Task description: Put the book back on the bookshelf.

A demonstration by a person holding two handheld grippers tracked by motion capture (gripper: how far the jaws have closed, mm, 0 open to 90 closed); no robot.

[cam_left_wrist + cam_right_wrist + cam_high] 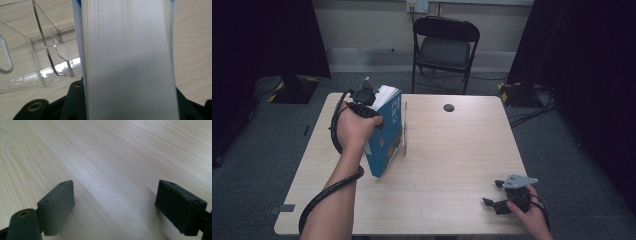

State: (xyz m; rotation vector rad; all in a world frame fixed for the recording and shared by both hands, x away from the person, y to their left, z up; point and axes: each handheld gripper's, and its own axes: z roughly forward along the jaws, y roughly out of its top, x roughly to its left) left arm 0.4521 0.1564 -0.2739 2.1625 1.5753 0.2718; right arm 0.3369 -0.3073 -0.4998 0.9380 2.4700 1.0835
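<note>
The blue book (387, 132) stood tilted on the table's (452, 150) left half with the left gripper (367, 107) clamped on its top edge, leaning against a clear acrylic stand (403, 131), and the cover print was too blurry to read. The left gripper view was where you got the white page block (127, 62) up close plus the stand's curved dividers (47, 50), which the high view barely caught. The right gripper (502, 195) sat near the front right edge with jaws spread wide over bare wood (112, 165), loads of free room between it and the book
</note>
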